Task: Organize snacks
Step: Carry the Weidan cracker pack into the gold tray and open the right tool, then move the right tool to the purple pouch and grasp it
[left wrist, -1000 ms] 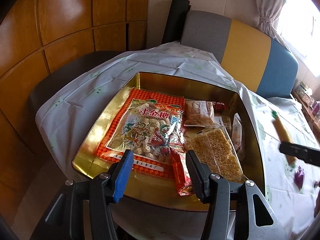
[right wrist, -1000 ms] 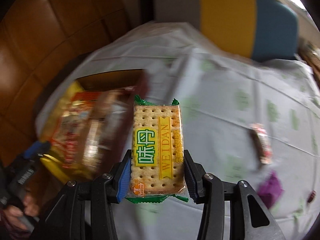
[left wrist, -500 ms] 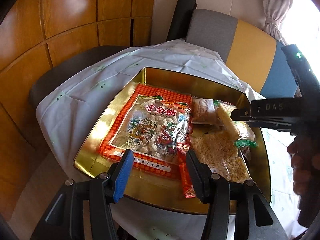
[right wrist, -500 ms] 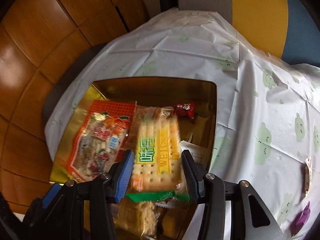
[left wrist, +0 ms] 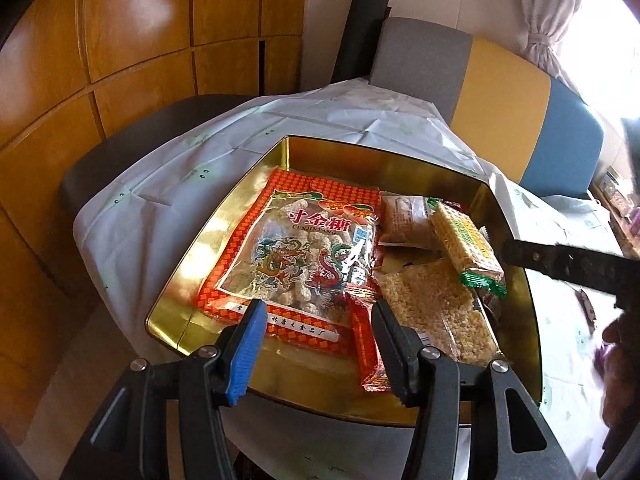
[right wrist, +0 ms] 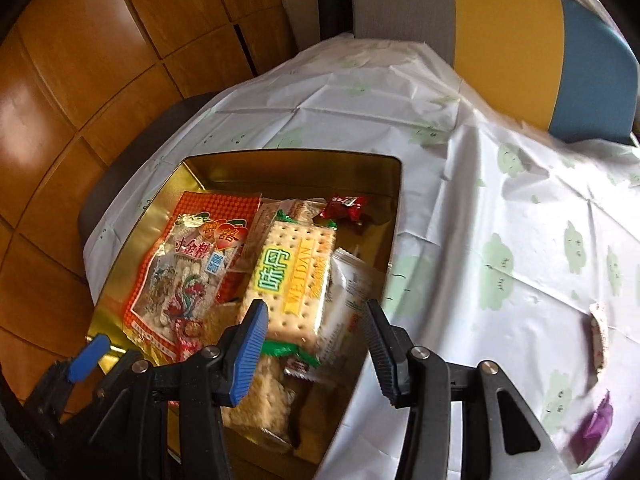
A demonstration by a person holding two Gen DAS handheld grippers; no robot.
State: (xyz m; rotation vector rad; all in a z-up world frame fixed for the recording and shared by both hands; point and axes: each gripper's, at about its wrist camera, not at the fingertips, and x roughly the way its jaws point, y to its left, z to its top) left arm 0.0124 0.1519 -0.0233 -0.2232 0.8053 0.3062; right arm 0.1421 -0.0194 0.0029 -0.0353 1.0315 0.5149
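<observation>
The yellow-and-green wrapped cracker packet (right wrist: 294,276) lay in the gold-coloured metal tin (right wrist: 296,164), resting slanted on the other snacks beside the large red-orange bag of rice candy (right wrist: 188,268). The right gripper (right wrist: 312,332) hung just over its near end, fingers parted and clear of the wrapper, holding nothing. The left gripper (left wrist: 320,344) waited at the tin's near rim, fingers apart and empty. To finish this placement well, I judged the right hand should lift straight off without snagging the green crimped end, then go for the loose snacks on the white patterned tablecloth (right wrist: 500,208).
</observation>
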